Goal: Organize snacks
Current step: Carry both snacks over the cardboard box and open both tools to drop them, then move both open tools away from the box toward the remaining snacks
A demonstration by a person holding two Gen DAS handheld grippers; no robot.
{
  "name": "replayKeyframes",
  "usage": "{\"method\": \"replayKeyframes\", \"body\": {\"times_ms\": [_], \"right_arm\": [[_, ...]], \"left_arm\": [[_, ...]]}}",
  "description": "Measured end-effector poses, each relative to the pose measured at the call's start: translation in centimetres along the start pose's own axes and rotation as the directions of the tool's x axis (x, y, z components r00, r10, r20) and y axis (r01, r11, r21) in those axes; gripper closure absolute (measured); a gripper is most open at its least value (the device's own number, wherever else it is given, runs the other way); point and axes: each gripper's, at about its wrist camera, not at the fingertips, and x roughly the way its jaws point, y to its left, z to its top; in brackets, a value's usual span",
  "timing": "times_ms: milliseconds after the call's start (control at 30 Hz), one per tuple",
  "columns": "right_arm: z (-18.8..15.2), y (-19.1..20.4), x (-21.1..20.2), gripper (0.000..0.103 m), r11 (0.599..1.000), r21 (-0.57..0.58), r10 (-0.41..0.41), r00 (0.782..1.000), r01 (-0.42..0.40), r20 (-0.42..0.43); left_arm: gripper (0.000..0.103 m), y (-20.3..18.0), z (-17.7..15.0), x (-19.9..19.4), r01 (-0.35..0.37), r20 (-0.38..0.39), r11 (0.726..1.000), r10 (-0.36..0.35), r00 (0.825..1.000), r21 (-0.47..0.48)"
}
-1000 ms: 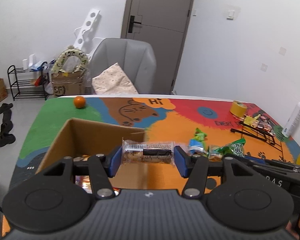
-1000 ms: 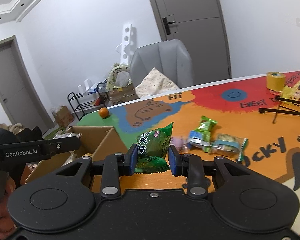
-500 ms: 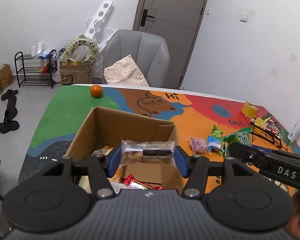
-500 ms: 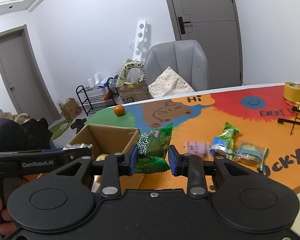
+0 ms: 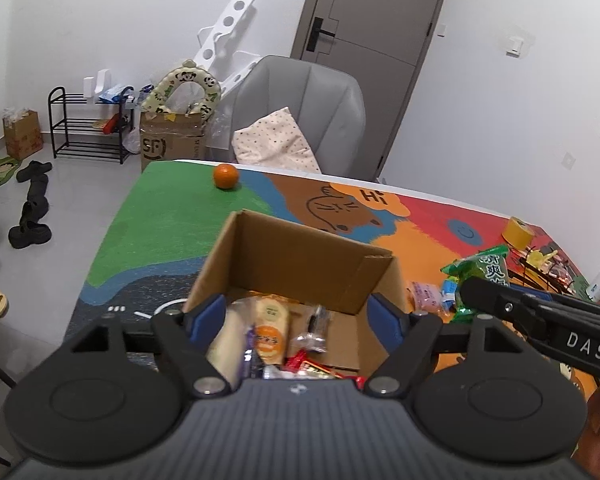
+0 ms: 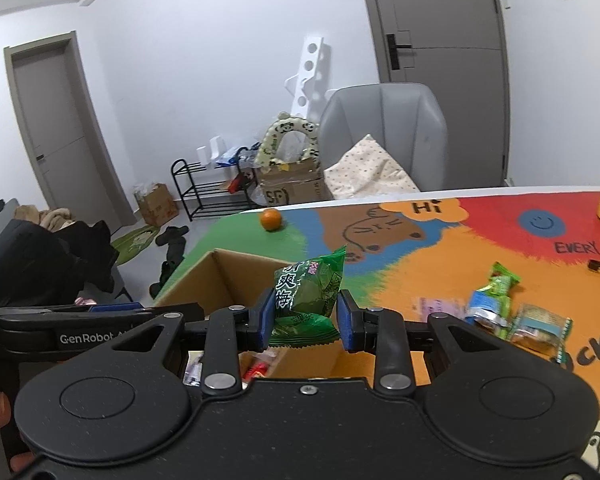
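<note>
The left gripper [image 5: 296,316] has just been opened, empty, above the brown cardboard box [image 5: 300,256]; the crinkly green snack packet [image 6: 306,296] is clamped in the right gripper [image 6: 302,318], likely for dropping in.

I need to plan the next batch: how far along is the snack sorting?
Several snacks already lie in the cardboard box; the left gripper, jaws just opened, is empty above it. The right gripper holds the green packet. Loose packets remain on the table.

A matt brown cardboard box [image 5: 300,264] holds glossy plastic-wrapped snacks [image 5: 272,332]; the green packet [image 6: 306,294] looks shiny, crinkled film.
</note>
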Motion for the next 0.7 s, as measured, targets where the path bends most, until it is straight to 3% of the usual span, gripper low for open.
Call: {"method": "replayKeyframes", "body": {"times_ms": [167,300,333,700], "right_arm": [[0.5,1.4,0.8,0.072,1.000,-0.013,0.029,1.000,-0.029,-0.010],[0.7,1.7,1.0,0.051,0.997,0.014,0.075,0.997,-0.075,-0.013],[0.7,1.8,0.9,0.050,0.997,0.016,0.080,0.997,-0.080,-0.007],[-0.1,0.1,-0.3,0.039,0.999,0.036,0.024,1.000,-0.024,-0.007]], "left_arm": [[0.023,1.2,0.2,-0.6,-0.014,0.011,1.000,0.015,1.000,-0.016],[0.022,1.8,0.3,-0.8,-0.023,0.015,0.999,0.023,1.000,-0.022],[0.022,1.9,0.3,-0.9,-0.024,0.016,0.999,0.024,1.000,-0.024],[0.018,1.4,0.2,-0.6,-0.006,0.010,1.000,0.006,1.000,-0.011]]}}
